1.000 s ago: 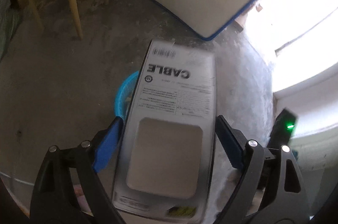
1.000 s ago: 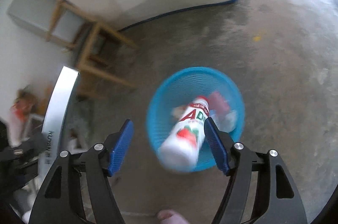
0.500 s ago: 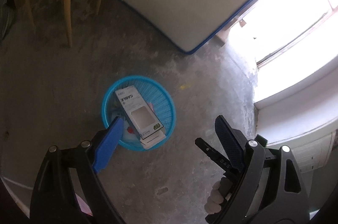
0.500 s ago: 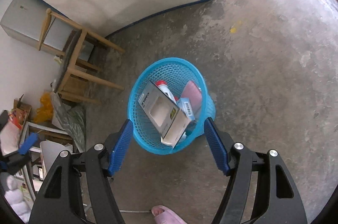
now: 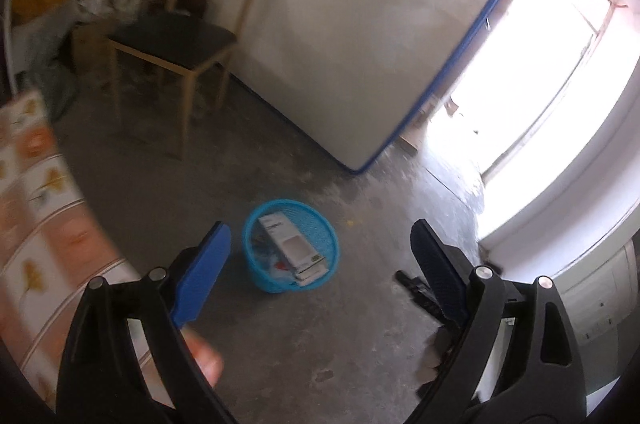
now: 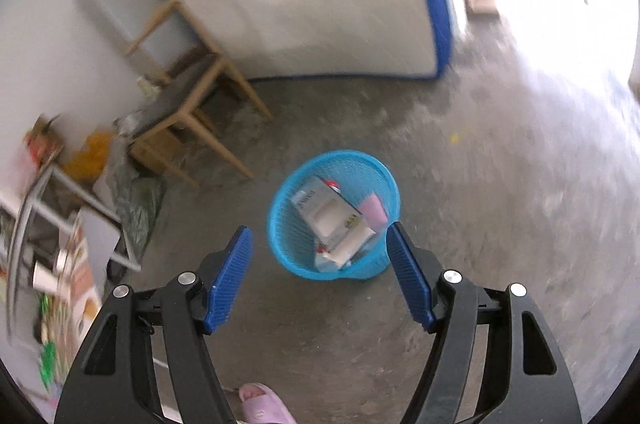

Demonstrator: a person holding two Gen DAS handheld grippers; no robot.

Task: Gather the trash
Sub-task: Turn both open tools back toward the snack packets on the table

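A blue mesh waste basket (image 5: 325,266) stands on the concrete floor; it also shows in the right wrist view (image 6: 288,244). A grey cable box (image 5: 290,248) leans in it, also seen in the right wrist view (image 6: 330,216), beside a pink item (image 6: 375,210) and a white bottle with a red cap. My left gripper (image 5: 320,260) is open and empty, high above and back from the basket. My right gripper (image 6: 319,272) is open and empty above the basket's near side.
A wooden chair (image 5: 176,47) stands left of a white mattress with blue edging (image 5: 352,23) leaning on the wall. A table with a patterned cloth (image 5: 36,224) is at left. Clutter and a metal frame (image 6: 52,207) sit at left. A pink slipper (image 6: 264,404) is below.
The cable box left my left gripper and landed in the basket; the bottle dropped in from my right gripper. Both grippers have since pulled up and back from the basket.
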